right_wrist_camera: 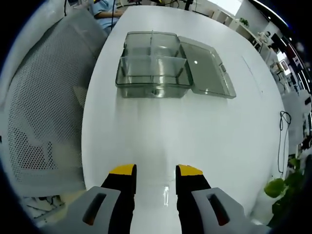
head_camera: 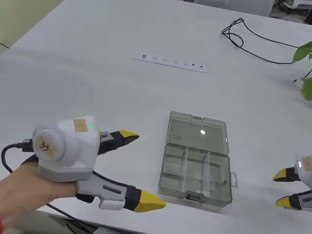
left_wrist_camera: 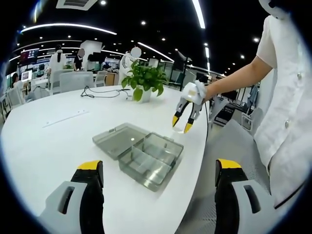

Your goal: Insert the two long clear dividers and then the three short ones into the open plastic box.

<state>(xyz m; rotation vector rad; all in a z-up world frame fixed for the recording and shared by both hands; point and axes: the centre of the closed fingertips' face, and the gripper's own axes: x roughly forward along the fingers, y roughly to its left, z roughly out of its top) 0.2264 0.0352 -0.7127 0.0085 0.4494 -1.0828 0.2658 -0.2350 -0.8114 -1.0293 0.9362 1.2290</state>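
**Both tools empty, box already partitioned**

The left tool [head_camera: 144, 169], nearest the camera at lower left, was held above the surface [head_camera: 97, 73] with its jaws wide apart and nothing between them. At centre the open plastic box [head_camera: 165, 183] sat on the surface with its lid [head_camera: 197, 129] laid back flat. Clear dividers [head_camera: 185, 165] stood upright inside; I could not tell their number or which were long or short. At the right edge the right tool [head_camera: 279, 189] was well apart from the box, jaws narrowly parted and empty.

Judgement: the insertion looked at or near its end. The next move calls for checking that each divider is fully down in its slots.
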